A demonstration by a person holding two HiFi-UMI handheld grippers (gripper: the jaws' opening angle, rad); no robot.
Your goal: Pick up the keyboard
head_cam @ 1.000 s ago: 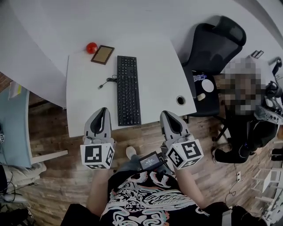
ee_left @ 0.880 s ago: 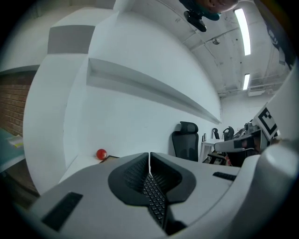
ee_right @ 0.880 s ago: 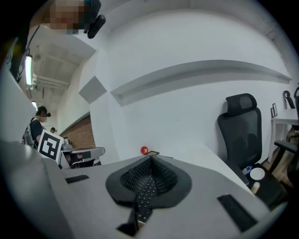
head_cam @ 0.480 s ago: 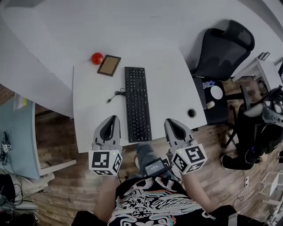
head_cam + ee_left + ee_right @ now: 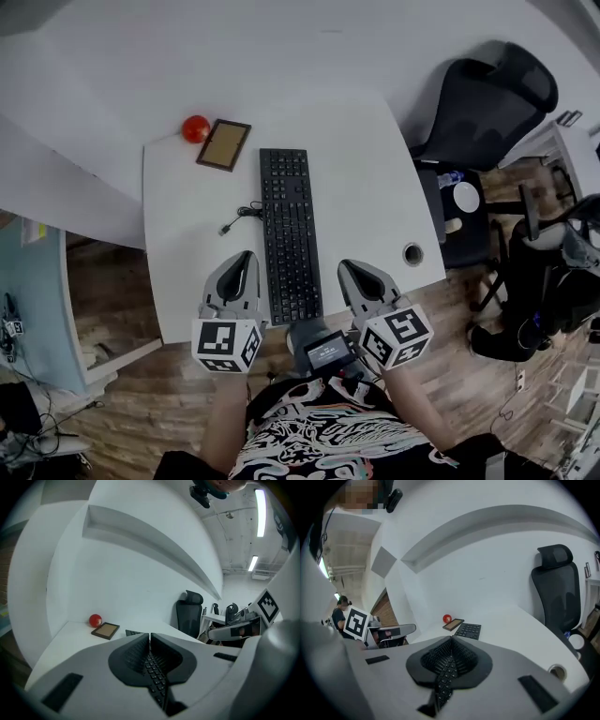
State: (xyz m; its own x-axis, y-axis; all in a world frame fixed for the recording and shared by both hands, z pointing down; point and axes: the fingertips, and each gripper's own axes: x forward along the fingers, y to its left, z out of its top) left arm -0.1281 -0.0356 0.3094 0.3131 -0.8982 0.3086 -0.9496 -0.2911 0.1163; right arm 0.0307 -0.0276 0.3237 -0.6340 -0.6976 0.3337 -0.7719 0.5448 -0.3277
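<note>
Both of your grippers have pushed further in alongside the keyboard's near end since a second ago. Your left gripper (image 5: 241, 260) and right gripper (image 5: 347, 269) each have their jaws pressed together with nothing between them. They flank the long flat black keyboard (image 5: 289, 234), one on each side and apart from it.

The keyboard lies lengthwise down the middle of the white desk (image 5: 366, 178), its near end just short of the front edge. You have bare desktop on both sides. The right strip is wider and runs to a round cable hole (image 5: 412, 253) near the corner, with a black office chair (image 5: 487, 103) beyond that edge. On the left, the keyboard's thin black cable (image 5: 239, 216) curls on the surface. Near the far left corner lie a small brown-faced dark frame (image 5: 223, 144) and a red ball (image 5: 195, 128), close to the white wall.

Only the head view shows the cable. Only the right gripper view shows a distant person (image 5: 342, 603) at its left.
</note>
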